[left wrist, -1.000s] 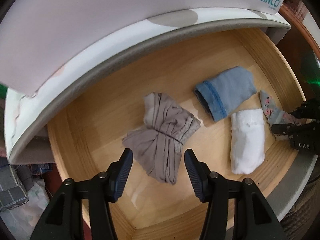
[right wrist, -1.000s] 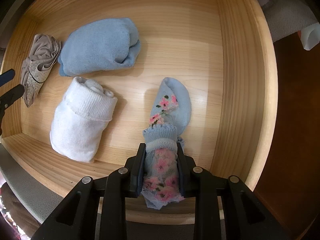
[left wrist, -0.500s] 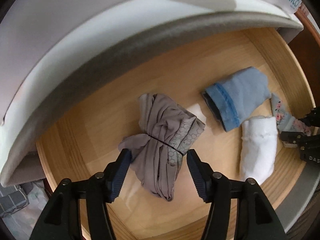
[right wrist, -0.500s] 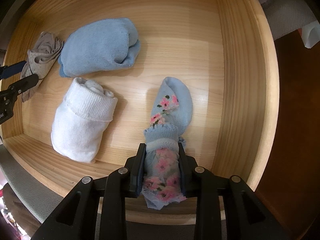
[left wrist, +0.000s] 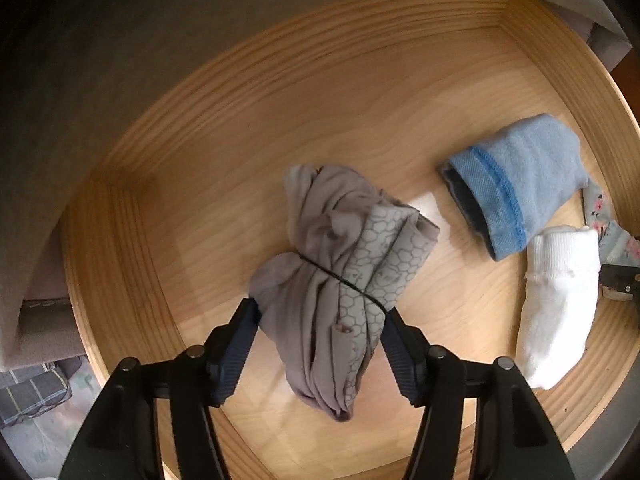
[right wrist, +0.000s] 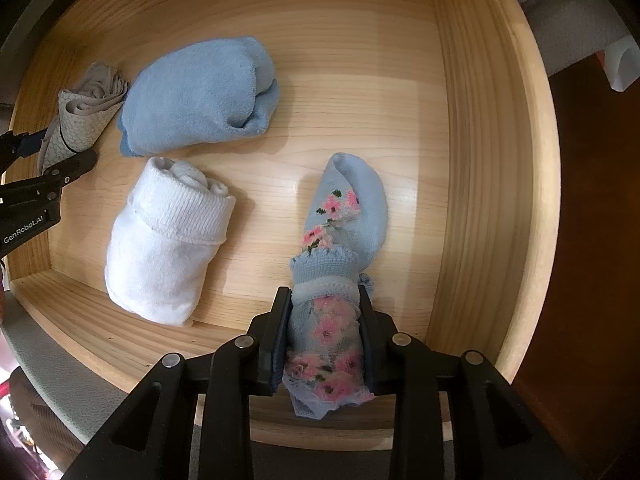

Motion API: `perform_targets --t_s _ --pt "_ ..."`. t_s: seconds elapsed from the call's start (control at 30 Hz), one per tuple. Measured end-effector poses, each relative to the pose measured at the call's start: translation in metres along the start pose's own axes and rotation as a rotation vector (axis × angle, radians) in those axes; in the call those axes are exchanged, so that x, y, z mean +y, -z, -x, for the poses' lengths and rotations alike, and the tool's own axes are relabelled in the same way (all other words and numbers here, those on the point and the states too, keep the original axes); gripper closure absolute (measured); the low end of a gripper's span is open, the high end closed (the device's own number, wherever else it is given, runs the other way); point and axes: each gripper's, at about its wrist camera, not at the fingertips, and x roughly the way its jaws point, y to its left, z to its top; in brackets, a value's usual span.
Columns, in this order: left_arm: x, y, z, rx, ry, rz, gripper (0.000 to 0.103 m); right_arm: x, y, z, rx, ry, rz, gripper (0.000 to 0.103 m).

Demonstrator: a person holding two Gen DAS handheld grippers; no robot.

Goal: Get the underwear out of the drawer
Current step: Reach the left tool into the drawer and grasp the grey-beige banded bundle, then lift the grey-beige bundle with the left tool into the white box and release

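Observation:
A grey bundle of underwear point(left wrist: 336, 240), tied with a thin black band, lies on the floor of the wooden drawer point(left wrist: 120, 240). My left gripper point(left wrist: 320, 310) points down over it, one finger on each side of its lower half. The jaws are closing and the pads sit at the cloth's edges without squeezing it. From the right wrist the same bundle point(right wrist: 88, 100) shows at far left, between the left gripper point(right wrist: 52, 156) fingers. My right gripper point(right wrist: 323, 294) is shut on a light-blue floral roll point(right wrist: 348, 200) near the drawer's front right corner.
A light-blue rolled sock point(left wrist: 516, 176) and a white rolled sock point(left wrist: 556, 300) lie between the two grippers. The drawer's wooden walls point(right wrist: 480, 160) close in on all sides. A grey ledge point(left wrist: 120, 40) overhangs the back of the drawer.
My left gripper has sunk into the drawer and now straddles the grey bundle, which looks much larger. The right gripper and its floral roll have stayed put.

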Motion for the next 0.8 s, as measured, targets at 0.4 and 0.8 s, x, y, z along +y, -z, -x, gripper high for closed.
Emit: perform_targets --t_s 0.4,0.8 --pt "0.000 0.007 -0.003 0.107 0.045 0.115 0.050 0.000 0.000 -0.001 0.005 0.015 0.008 0.073" --pt "0.030 0.017 -0.009 0.190 0.128 0.328 0.051 0.004 -0.001 -0.001 0.008 0.028 0.009 0.073"
